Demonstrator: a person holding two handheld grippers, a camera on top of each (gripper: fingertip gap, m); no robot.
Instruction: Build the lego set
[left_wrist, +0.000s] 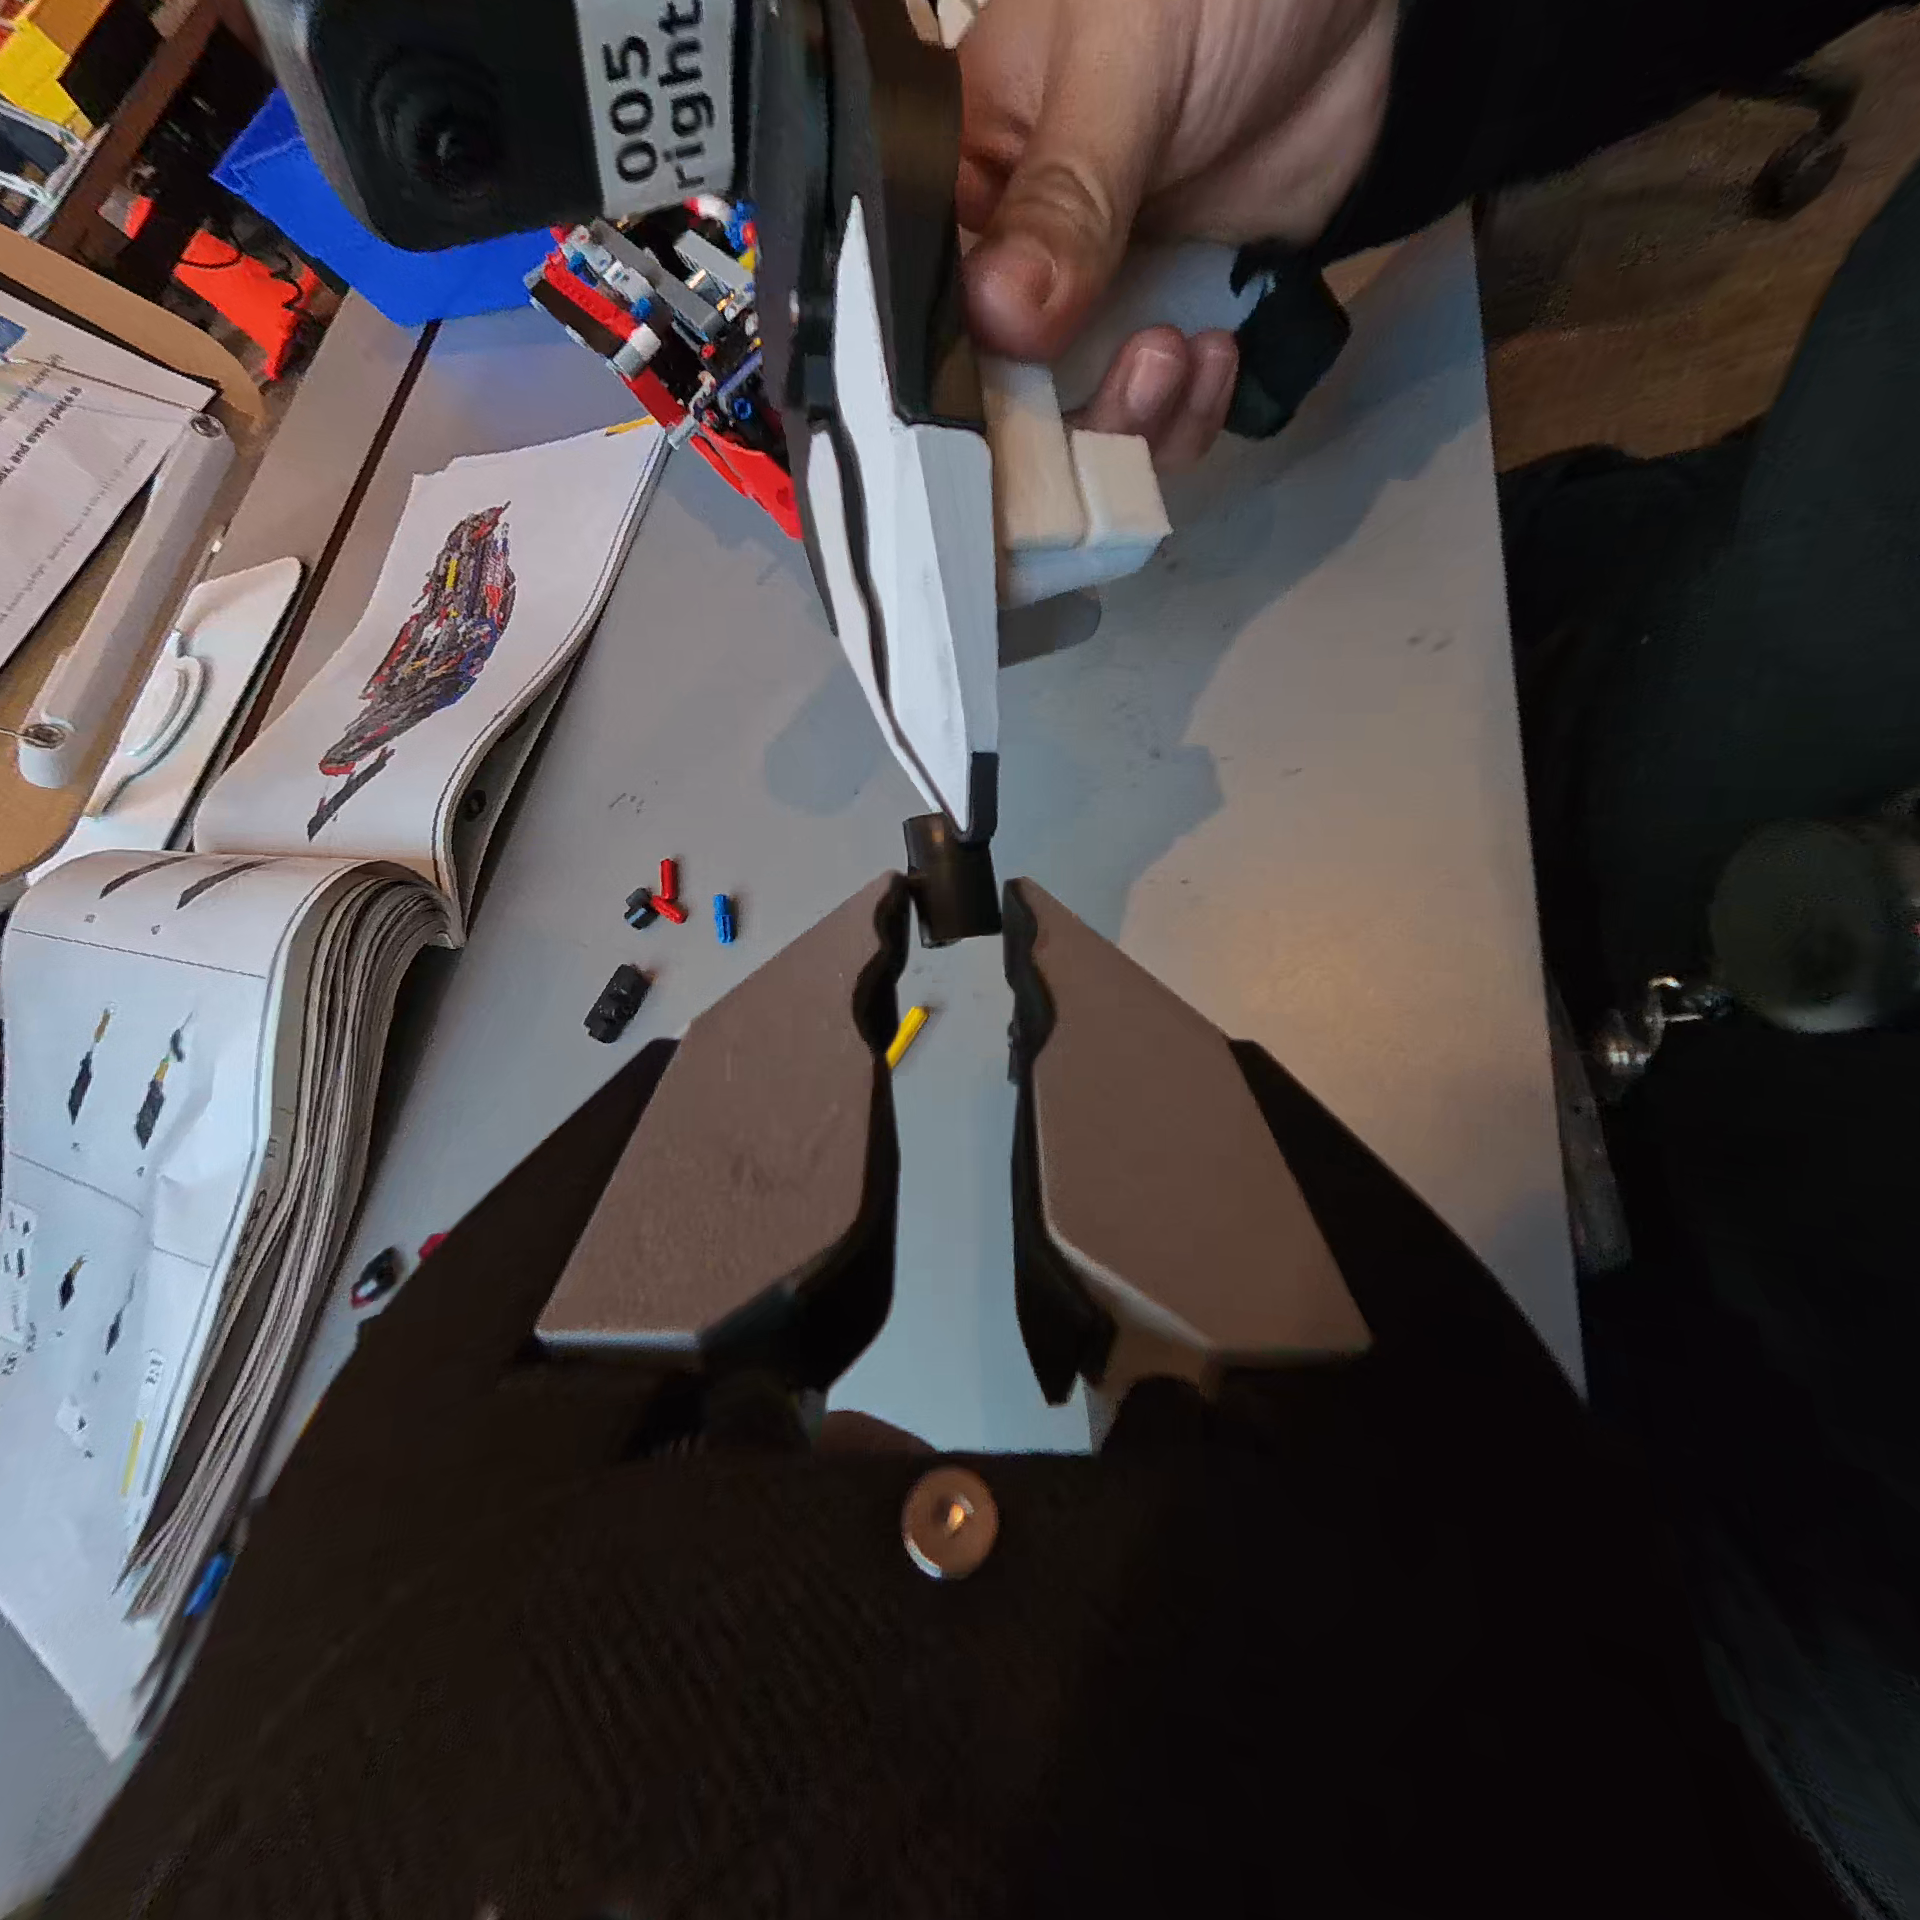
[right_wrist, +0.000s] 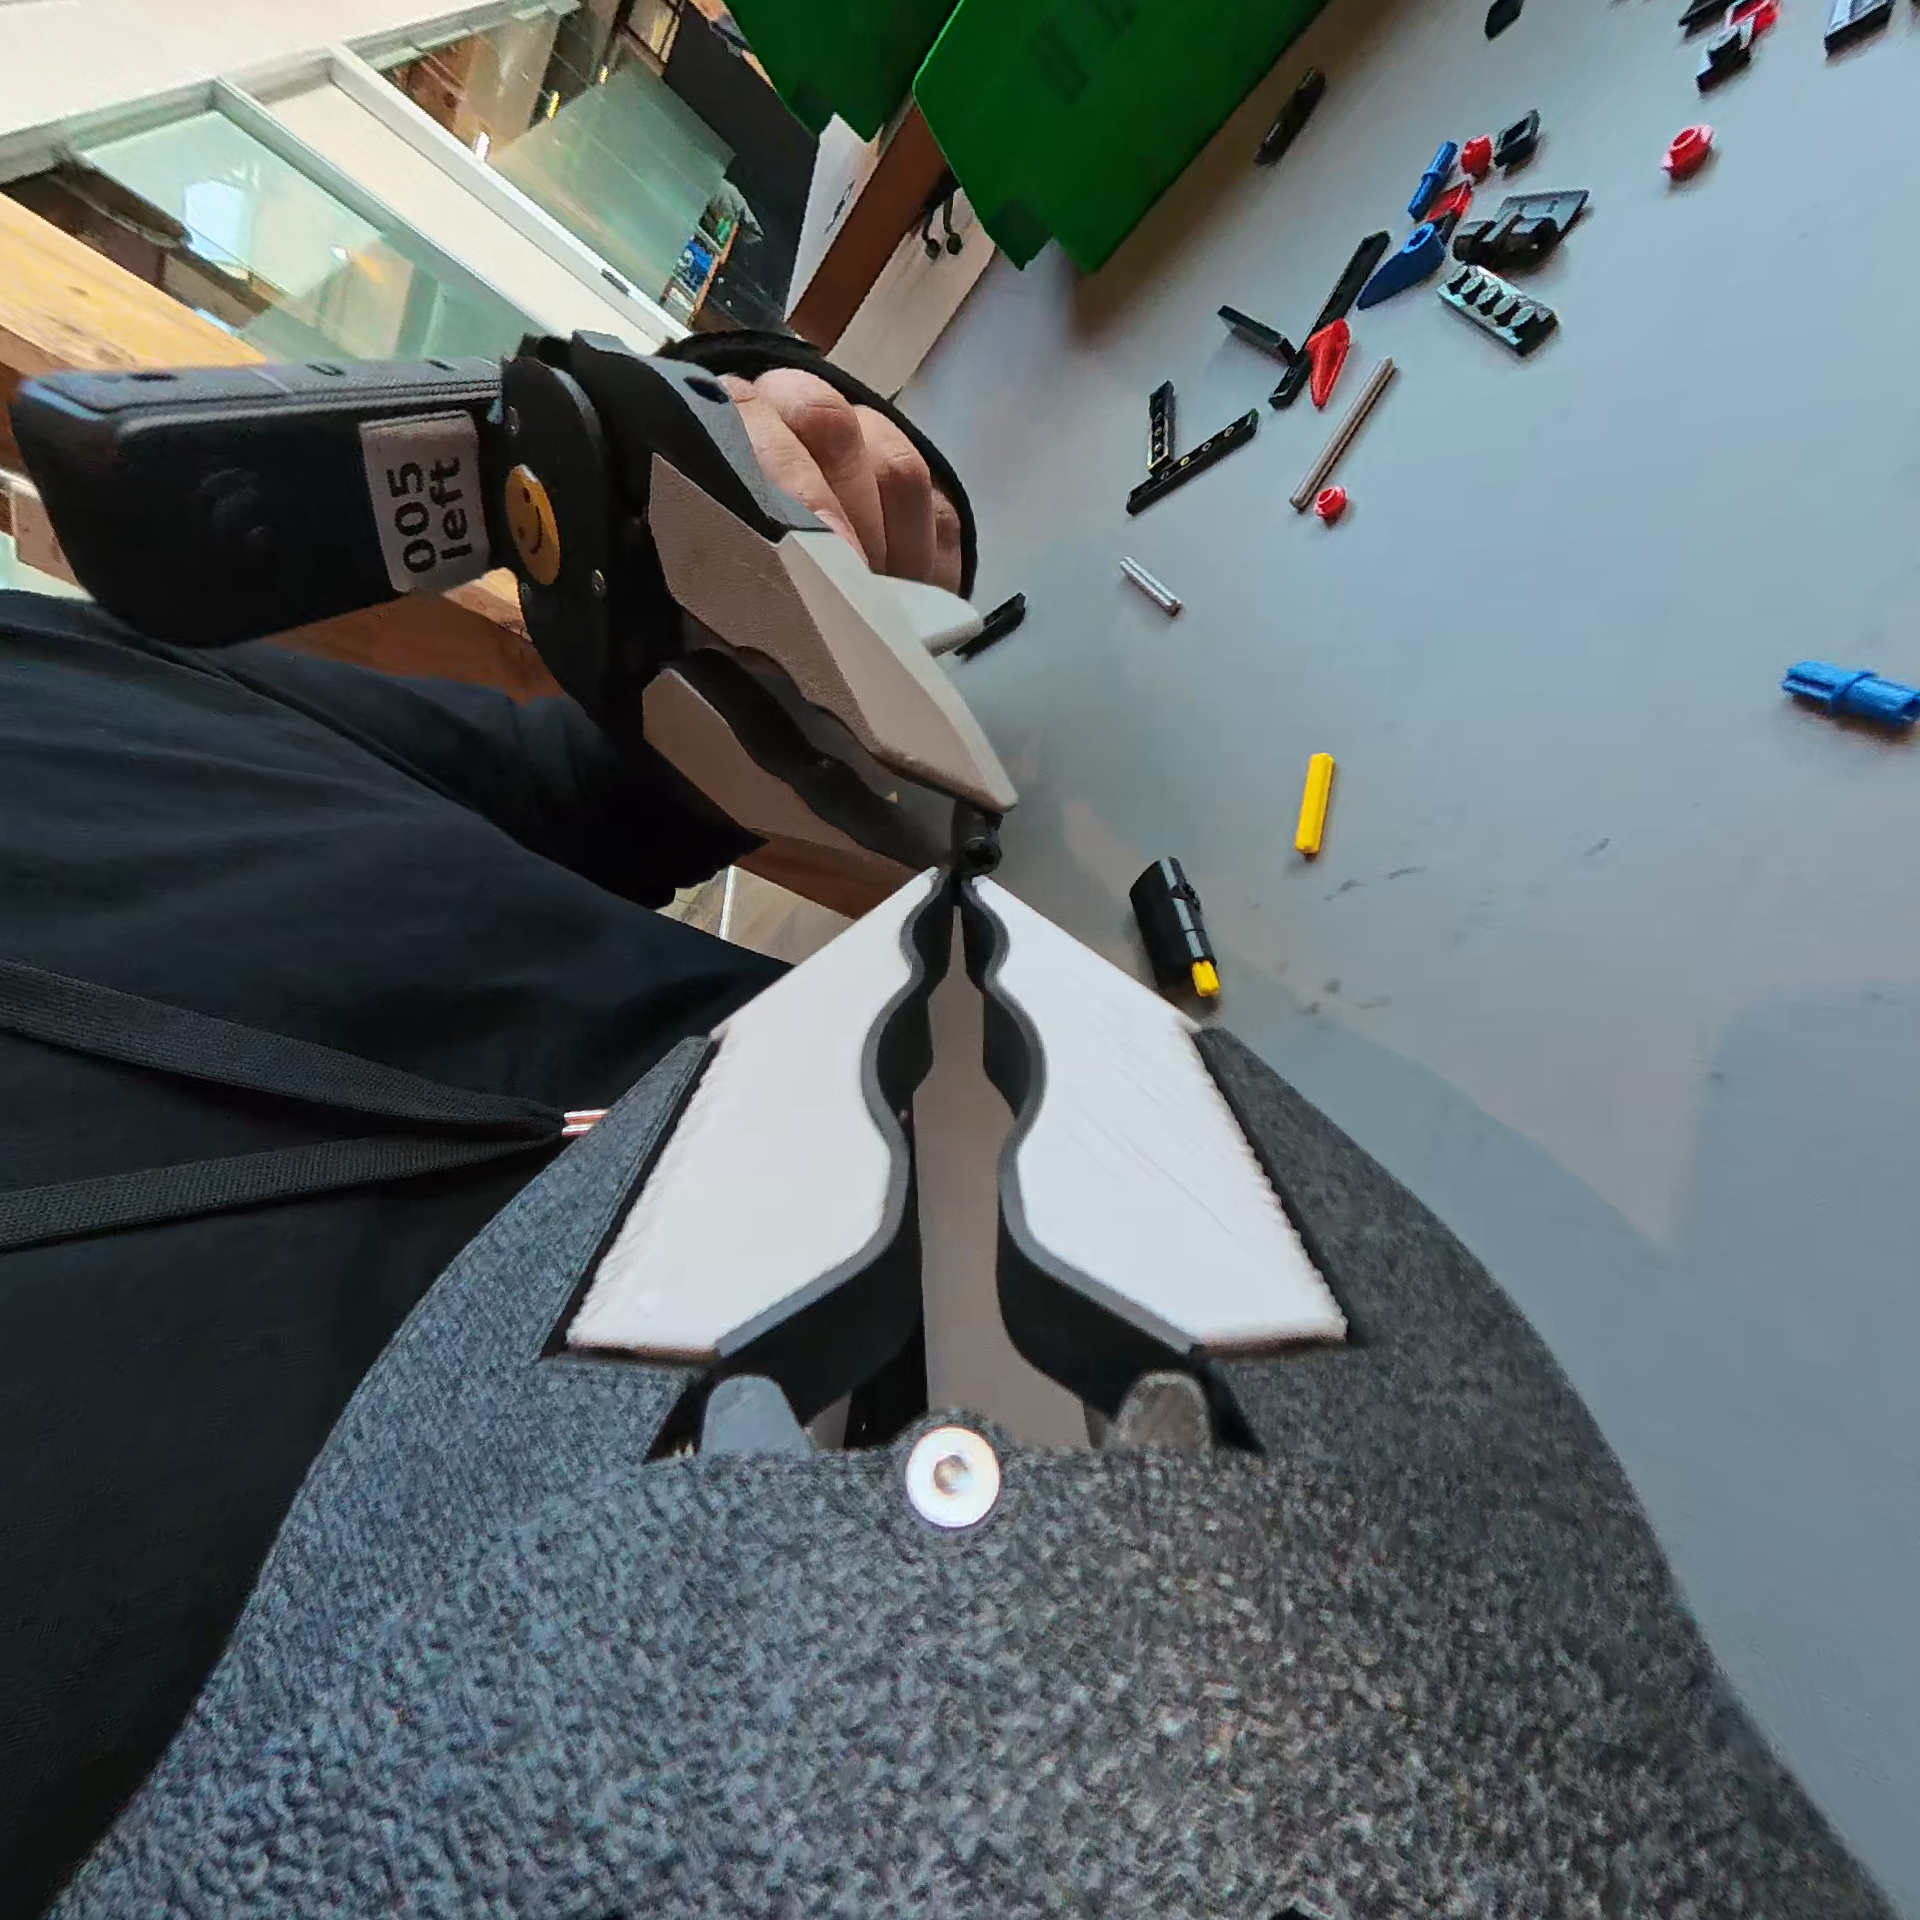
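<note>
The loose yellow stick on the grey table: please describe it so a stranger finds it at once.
Start at the grey table, beyond the two meeting gripper tips. A short yellow stick lies alone there, between a black piece with a yellow end and a blue pin. It is the only all-yellow piece.

The small black piece (left_wrist: 951, 902) is mostly covered by the fingertips of both grippers, so its shape cannot be told. The red model (left_wrist: 665, 343) at the far side is half hidden behind the right gripper (left_wrist: 971, 821). The open manual (left_wrist: 156, 1143) runs off the left edge. Far loose pieces (right_wrist: 1496, 239) are too small to identify.
</note>
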